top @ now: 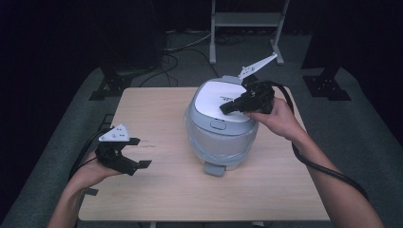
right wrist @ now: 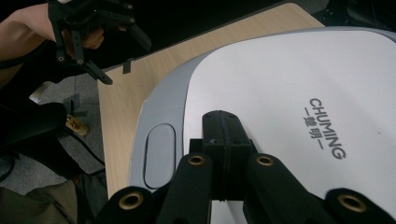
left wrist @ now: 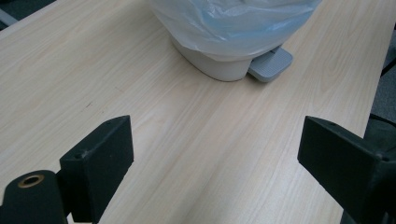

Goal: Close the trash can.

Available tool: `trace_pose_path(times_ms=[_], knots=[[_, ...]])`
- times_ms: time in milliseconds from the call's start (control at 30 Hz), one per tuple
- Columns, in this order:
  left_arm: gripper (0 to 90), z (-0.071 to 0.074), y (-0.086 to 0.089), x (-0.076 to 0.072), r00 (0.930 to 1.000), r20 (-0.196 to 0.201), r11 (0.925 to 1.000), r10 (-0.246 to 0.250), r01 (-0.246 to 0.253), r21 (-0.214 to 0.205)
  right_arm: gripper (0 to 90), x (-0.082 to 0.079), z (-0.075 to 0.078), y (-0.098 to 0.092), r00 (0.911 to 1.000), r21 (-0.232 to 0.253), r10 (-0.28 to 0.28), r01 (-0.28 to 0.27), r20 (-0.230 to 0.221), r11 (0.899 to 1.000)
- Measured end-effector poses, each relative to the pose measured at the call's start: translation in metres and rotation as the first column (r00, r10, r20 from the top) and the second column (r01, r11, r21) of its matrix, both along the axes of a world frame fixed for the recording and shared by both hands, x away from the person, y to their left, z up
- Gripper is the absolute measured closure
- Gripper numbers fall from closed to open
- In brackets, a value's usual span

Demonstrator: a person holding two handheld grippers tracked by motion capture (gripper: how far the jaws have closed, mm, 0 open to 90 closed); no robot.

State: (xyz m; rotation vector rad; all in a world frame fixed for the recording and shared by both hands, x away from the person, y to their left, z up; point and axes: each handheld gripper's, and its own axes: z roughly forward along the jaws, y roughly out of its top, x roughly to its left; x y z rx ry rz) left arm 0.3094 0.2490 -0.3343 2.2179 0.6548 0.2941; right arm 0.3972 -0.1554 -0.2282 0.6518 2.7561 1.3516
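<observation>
- Wooden table (top: pixel 157 190): light wood-grain top, rectangular, standing on a grey carpeted floor (top: pixel 370 128).
- White metal stand (top: pixel 247 21): positioned beyond the far edge of the table; two legs reach the floor, with a horizontal crossbar between them.
- Black floor bases (top: pixel 325 85): one at each far corner of the table, on the carpet.
- Loose cables (top: pixel 180 47): lying on the floor behind the table, near the stand.
- Background: dark, detail not discernible.

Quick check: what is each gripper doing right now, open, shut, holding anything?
Left gripper: open, holding nothing, above the table.
Right gripper: shut, nothing between its jaws, tips over the lid of the pedal bin.
</observation>
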Motion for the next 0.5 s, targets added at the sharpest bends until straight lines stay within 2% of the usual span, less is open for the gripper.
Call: trace_pose_path(times_ms=[100, 267, 300, 333, 367, 500], knots=[[9.6, 0.000, 0.000, 0.000, 1.0000, -0.001, 1.0000, 0.000, 0.000, -0.001, 89.6, -0.002, -0.001, 0.001, 1.0000, 0.007, 0.008, -0.009, 0.003, 1.000], [9.6, -0.002, -0.002, 0.001, 1.0000, -0.003, 1.0000, -0.006, 0.006, -0.002, 90.0, -0.009, -0.005, 0.000, 0.9980, 0.016, -0.004, 0.002, 0.063, 1.000], [9.6, -0.002, -0.003, 0.001, 1.0000, -0.005, 1.0000, -0.005, 0.005, -0.002, 90.0, -0.009, -0.007, 0.000, 0.9988, -0.008, -0.007, 0.007, 0.049, 1.000], [9.6, -0.003, -0.003, 0.001, 0.9999, -0.005, 1.0000, -0.009, 0.009, 0.001, 90.0, -0.009, -0.011, -0.001, 0.9993, 0.035, 0.000, -0.001, 0.039, 0.999], [9.6, -0.003, -0.004, 0.001, 0.9999, -0.004, 0.9999, -0.011, 0.011, 0.000, 90.0, -0.009, -0.012, -0.002, 0.9996, 0.053, -0.001, 0.000, 0.027, 0.999], [9.6, -0.004, -0.008, 0.001, 0.9998, -0.007, 0.9998, -0.017, 0.017, 0.002, 89.3, -0.013, -0.006, 0.001, 0.9956, -0.006, -0.027, 0.028, 0.090, 1.000]])
